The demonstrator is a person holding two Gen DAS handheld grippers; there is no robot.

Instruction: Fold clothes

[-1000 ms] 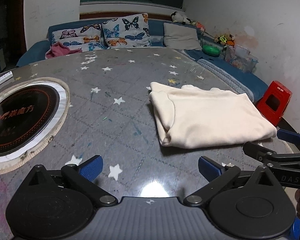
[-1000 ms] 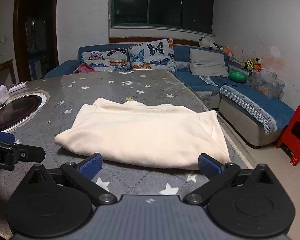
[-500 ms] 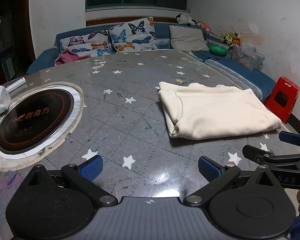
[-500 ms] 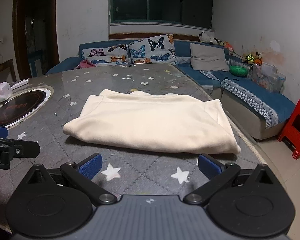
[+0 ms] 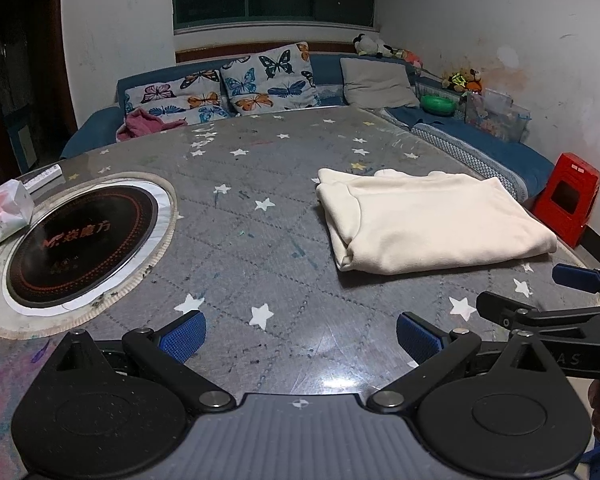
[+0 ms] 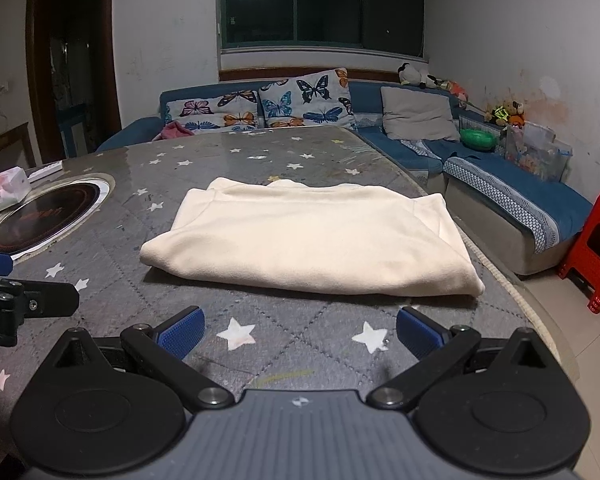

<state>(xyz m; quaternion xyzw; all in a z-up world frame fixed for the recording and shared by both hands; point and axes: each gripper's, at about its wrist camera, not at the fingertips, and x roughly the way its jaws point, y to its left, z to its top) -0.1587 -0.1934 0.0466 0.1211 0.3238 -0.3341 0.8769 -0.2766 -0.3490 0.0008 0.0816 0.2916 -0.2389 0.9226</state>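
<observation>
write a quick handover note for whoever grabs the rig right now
Left hand-held gripper: open, empty, above the table, short of the garment.
Right hand-held gripper: open, empty, just in front of the garment's near edge.
Cream garment: folded into a flat rectangle on the table's right side, touched by neither gripper.
Done: the garment lies folded.
Left: possibly one more fold or tidying; no other clothes on the table.
</observation>
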